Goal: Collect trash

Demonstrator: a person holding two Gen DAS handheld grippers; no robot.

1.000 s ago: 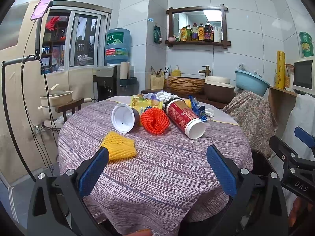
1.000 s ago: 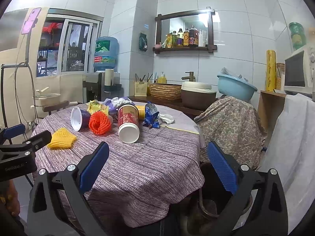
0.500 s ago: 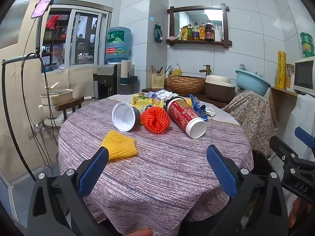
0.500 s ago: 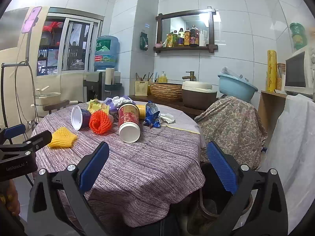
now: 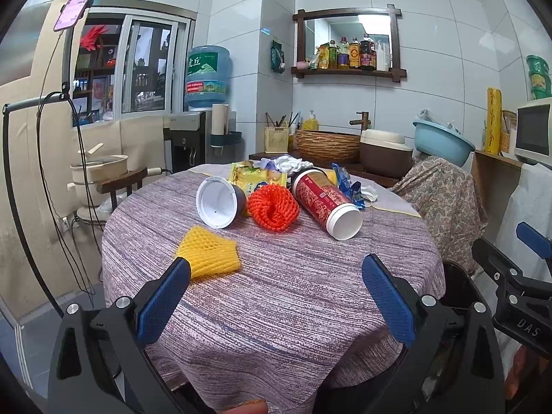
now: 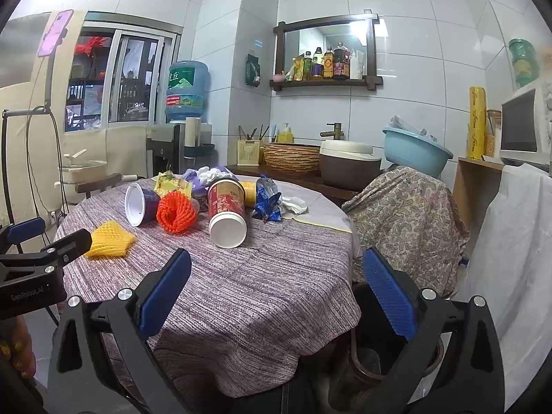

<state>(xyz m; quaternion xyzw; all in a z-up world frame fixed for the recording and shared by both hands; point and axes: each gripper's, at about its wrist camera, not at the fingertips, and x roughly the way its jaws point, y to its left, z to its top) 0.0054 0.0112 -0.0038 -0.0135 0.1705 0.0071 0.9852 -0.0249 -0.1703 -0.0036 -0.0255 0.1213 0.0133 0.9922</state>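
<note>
Trash lies on a round table with a purple woven cloth [image 5: 276, 296]: a yellow foam net [image 5: 208, 252], an orange foam net [image 5: 273, 207], a tipped dark cup with a white inside [image 5: 219, 201], a tipped red paper cup [image 5: 326, 203], a yellow snack bag [image 5: 255, 176], a blue wrapper [image 5: 346, 184] and white tissue [image 5: 289, 163]. My left gripper [image 5: 276, 300] is open and empty near the table's front edge. My right gripper [image 6: 276, 296] is open and empty at the table's right front, above a dark bin [image 6: 372, 355].
A chair draped in patterned cloth [image 6: 407, 214] stands right of the table. A counter behind holds a wicker basket [image 6: 293, 158], a rice cooker [image 6: 350, 164] and a blue basin [image 6: 414, 151]. A water dispenser [image 5: 196, 138] and a phone stand [image 5: 20, 158] are at the left.
Both grippers have stayed open and almost still; the views shifted only very slightly. Nothing on the table has moved.
</note>
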